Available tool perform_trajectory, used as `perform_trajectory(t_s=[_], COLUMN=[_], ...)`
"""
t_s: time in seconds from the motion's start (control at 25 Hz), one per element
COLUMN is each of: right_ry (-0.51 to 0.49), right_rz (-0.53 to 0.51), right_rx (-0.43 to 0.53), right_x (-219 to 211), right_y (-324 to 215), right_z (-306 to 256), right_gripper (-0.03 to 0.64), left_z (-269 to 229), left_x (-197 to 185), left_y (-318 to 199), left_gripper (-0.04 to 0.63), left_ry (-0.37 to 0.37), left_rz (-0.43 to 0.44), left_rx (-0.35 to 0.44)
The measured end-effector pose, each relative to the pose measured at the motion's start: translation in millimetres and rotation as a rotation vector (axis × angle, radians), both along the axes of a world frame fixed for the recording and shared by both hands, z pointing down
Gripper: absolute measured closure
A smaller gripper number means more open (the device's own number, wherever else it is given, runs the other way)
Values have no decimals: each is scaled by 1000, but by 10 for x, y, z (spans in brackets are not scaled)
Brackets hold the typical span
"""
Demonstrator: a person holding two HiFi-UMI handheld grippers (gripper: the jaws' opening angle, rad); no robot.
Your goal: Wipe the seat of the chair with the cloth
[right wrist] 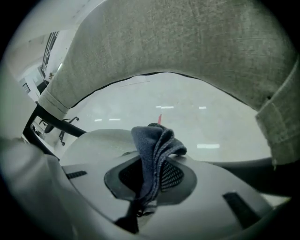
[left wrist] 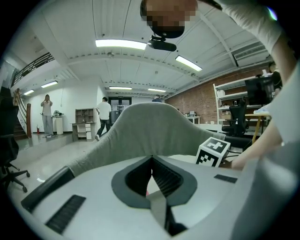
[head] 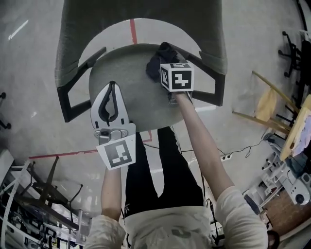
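- Head view: the grey seat (head: 131, 82) of the chair sits just below the wrapped grey backrest (head: 141, 12), with a black armrest (head: 73, 99) on either side of it.
- The right hand-held gripper (head: 166, 68) is over the rear right part of the seat, close to the backrest. A dark cloth (head: 156, 62) is bunched at its front end, just ahead of its marker cube (head: 176, 77). From here I cannot tell whether the cloth touches the seat.
- The left hand-held gripper (head: 112, 87) hovers over the front left part of the seat, well apart from the cloth.
- Behind the seat, a red tape line (head: 132, 30) runs across the pale floor (head: 29, 63).
- Left gripper view: the left hand-held gripper's (left wrist: 151, 161) jaws are pressed together, tips meeting, with nothing between them. Beyond them the backrest (left wrist: 150, 126) rises from the seat, and the other gripper's marker cube (left wrist: 213, 152) shows to the right.
- Right gripper view: the right hand-held gripper (right wrist: 150, 171) is pinching the cloth (right wrist: 154, 145), which stands up out of the jaws in folds. The backrest (right wrist: 187, 47) arches overhead, and the floor (right wrist: 197, 122) shows through the gap under it.
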State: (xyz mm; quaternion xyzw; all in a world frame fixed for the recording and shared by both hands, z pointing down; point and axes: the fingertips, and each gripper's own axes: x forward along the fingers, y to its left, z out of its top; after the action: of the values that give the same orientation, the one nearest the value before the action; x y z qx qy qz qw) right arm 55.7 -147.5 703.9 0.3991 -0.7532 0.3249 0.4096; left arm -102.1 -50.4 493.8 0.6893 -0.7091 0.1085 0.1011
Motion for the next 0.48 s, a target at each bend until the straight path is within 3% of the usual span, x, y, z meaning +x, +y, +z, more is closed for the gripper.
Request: perform_trajectory(t_s=[0.48], right_ry=[205], right_rz=[114], right_rx=[87], right_x=[593], right_y=[-127], right_z=[-8], right_gripper=[560], left_z=[-2], left_x=[184], left_y=[-46], left_gripper=[580], left_ry=[10], left_rz=[14], left_rx=[7])
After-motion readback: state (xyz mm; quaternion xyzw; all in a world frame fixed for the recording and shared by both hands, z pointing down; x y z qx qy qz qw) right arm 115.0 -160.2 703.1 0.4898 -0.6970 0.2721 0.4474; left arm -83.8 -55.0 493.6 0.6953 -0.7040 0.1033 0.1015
